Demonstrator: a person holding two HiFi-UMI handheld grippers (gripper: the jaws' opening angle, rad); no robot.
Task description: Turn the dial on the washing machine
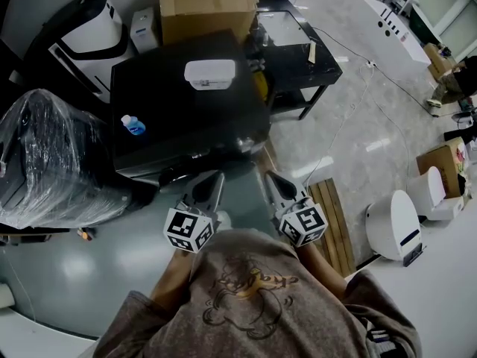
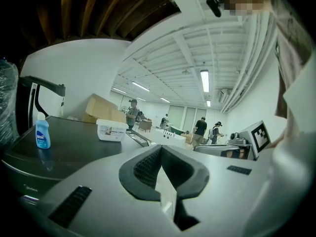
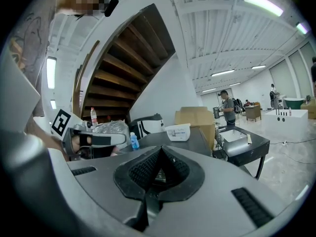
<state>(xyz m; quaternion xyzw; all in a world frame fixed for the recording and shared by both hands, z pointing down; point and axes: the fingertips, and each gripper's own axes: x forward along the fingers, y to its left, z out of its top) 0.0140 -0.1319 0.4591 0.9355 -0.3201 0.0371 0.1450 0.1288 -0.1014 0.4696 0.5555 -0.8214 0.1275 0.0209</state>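
1. Standing at the lower middle of the head view, a person is holding both tools out toward the washer (image 1: 186, 103), which is filling the middle of the frame just above them.
2. Pointing up-frame, the left gripper (image 1: 215, 179) is keeping its jaws pressed together with nothing between them. Its own view is showing the pads meeting at the tips.
3. Sitting beside it, the right gripper (image 1: 270, 176) is likewise pinched closed and empty.
4. Looking for the dial, no view is showing it clearly. I am judging that it is sitting on the panel (image 1: 186, 171), the dim strip along the washer's lower edge in the head view, facing the person.
5. Lying straight up-frame from both tips, that panel is near them but apart. The left tip is sitting below the panel's right-of-middle stretch and the right tip out by the washer's lower-right corner. The left gripper is therefore looking nearer, depending on where the knob turns out to be.
6. Judging by the layout, the knob's axis is probably pointing out toward the person, roughly in line with the jaws. The coming move is calling for spreading the jaws, sliding straight in and rolling the wrist.
7. Standing farther up-frame on the washer's top, a tub (image 1: 210, 74) and a bottle (image 1: 133, 125) are staying well away from the panel.
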